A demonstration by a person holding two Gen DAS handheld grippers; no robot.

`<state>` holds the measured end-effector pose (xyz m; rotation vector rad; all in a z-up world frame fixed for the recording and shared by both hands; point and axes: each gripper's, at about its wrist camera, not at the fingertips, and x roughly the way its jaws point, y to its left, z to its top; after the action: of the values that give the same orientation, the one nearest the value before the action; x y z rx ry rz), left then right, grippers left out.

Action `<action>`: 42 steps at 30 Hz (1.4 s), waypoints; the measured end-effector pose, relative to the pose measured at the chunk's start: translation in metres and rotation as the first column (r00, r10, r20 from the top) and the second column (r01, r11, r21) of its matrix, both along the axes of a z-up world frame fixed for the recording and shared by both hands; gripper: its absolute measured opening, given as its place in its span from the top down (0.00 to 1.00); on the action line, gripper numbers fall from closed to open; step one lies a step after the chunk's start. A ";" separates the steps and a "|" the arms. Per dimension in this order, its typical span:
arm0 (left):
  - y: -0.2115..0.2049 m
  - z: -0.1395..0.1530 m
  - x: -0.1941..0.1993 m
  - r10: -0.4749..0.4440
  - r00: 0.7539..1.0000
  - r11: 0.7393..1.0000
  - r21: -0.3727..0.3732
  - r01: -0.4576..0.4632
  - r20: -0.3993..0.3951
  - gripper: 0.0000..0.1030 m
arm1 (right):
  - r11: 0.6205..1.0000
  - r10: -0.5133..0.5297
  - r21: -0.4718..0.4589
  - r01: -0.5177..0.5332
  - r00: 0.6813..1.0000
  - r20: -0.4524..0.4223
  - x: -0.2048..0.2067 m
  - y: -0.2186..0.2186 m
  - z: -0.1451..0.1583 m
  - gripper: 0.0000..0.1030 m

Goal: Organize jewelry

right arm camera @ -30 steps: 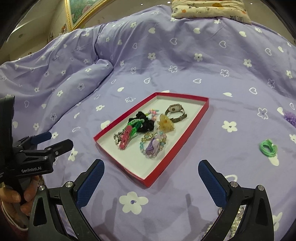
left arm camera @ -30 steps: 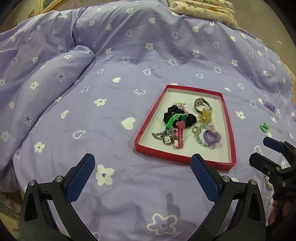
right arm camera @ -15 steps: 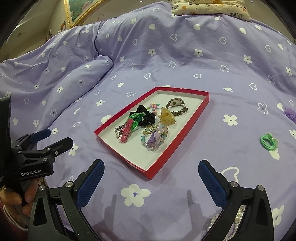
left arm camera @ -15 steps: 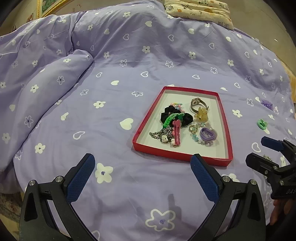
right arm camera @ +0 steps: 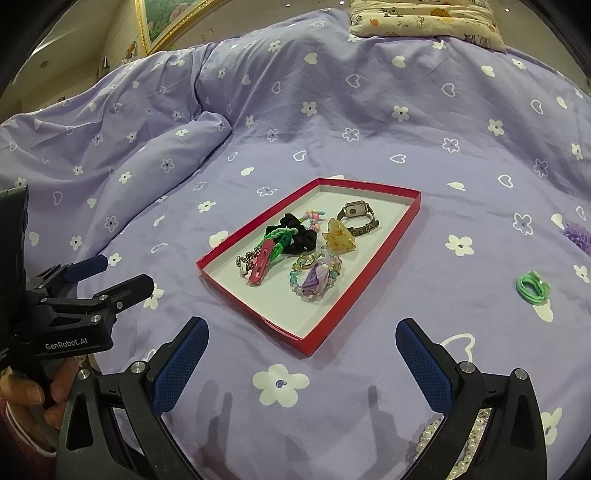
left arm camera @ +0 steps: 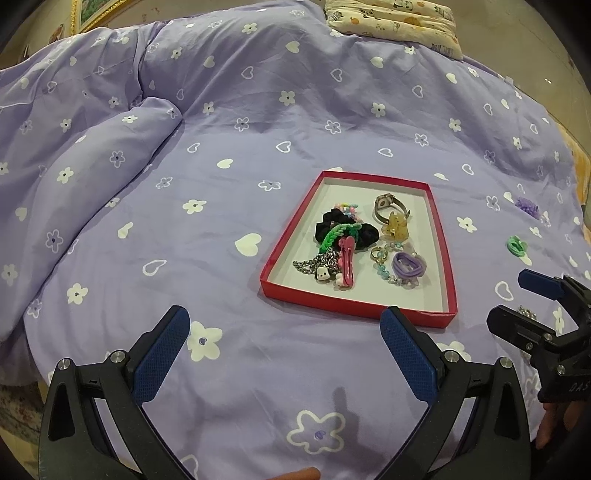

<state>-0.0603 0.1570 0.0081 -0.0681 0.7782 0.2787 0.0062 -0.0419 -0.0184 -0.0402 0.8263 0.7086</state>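
Note:
A red-rimmed white tray [left arm camera: 280, 254] [right arm camera: 373, 273] lies on the purple bedspread. It holds a black scrunchie [left arm camera: 332, 225], a green braided band [right arm camera: 282, 240], a pink clip [left arm camera: 347, 258], a watch [right arm camera: 356, 214], a yellow claw clip [right arm camera: 340, 236] and a purple hair tie [left arm camera: 408, 264]. A green hair tie [right arm camera: 532, 288] [left arm camera: 517, 246] and a purple scrunchie [right arm camera: 578, 234] lie on the bed right of the tray. A pearl strand [right arm camera: 465, 443] lies under my right gripper. My left gripper [left arm camera: 284, 343] and right gripper [right arm camera: 301, 354] are open and empty, short of the tray.
The bedspread [left arm camera: 258, 110] bulges in a fold at the left [left arm camera: 92, 166]. A patterned pillow [right arm camera: 424, 16] lies at the far edge. A framed picture [right arm camera: 162, 18] hangs on the wall behind. A small metal chain [left arm camera: 526, 314] lies near the right gripper.
Both grippers have drawn back and risen a little; the tray looks smaller and farther. Both stay open and empty.

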 end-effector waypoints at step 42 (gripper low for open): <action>-0.002 -0.004 0.003 -0.017 1.000 1.000 -0.022 0.017 -0.006 0.00 | 1.000 0.010 -0.004 -0.010 1.000 0.004 -0.004 0.008 0.004 0.01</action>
<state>-0.0577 0.1548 0.0038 -0.0814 0.7880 0.2544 0.0022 -0.0338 -0.0139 -0.0495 0.8238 0.7159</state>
